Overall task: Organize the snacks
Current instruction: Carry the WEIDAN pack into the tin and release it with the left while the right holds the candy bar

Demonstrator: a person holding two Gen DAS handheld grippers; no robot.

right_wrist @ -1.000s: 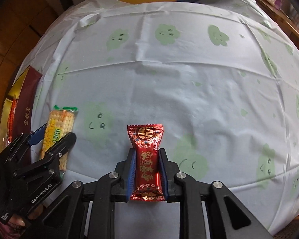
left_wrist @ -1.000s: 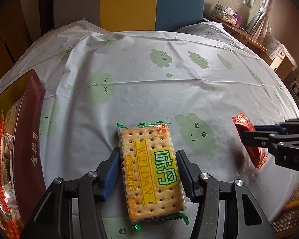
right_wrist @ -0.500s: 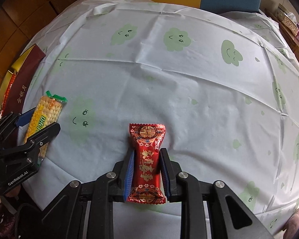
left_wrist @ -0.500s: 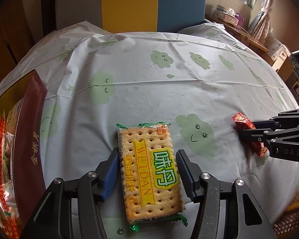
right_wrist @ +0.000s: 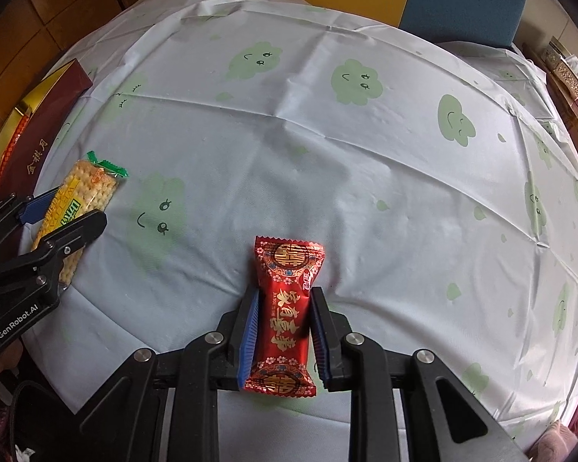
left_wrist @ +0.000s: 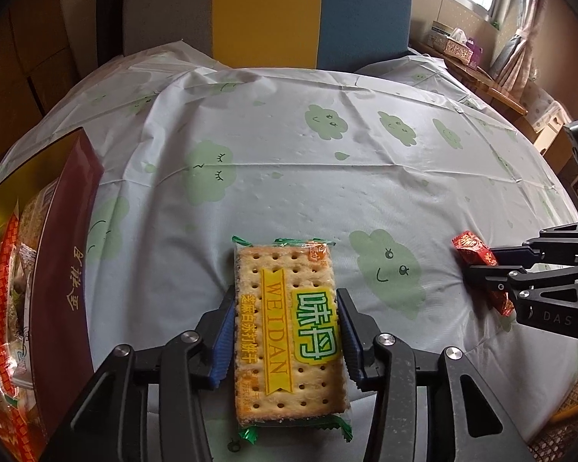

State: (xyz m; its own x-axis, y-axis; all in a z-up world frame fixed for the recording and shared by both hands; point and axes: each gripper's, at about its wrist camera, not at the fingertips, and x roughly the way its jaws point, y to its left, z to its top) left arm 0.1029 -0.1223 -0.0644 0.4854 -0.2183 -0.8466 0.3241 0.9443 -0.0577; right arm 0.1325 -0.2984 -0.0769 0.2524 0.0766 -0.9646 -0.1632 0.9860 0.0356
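Left gripper point(left_wrist: 287, 331), lower centre of its view, closing around a cracker packet point(left_wrist: 289, 331) lying on the worktop point(left_wrist: 327, 177). Right gripper point(right_wrist: 283, 325) clamped on a red candy packet point(right_wrist: 285, 308), lower centre. Snack box point(left_wrist: 57, 254) at left edge.

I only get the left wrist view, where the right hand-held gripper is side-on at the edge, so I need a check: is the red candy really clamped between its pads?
Observer: Yes. In the right wrist view the right hand-held gripper is shut on the red candy, with both blue pads against its long sides.
Operator: How does it sit along the fingers?
Observer: Lengthwise. The far crimped end sticks out past the fingertips, and the near end reaches back between the fingers.
Operator: Which face is toward that camera?
Observer: The printed face, with gold characters down the middle and a round gold emblem at each end.
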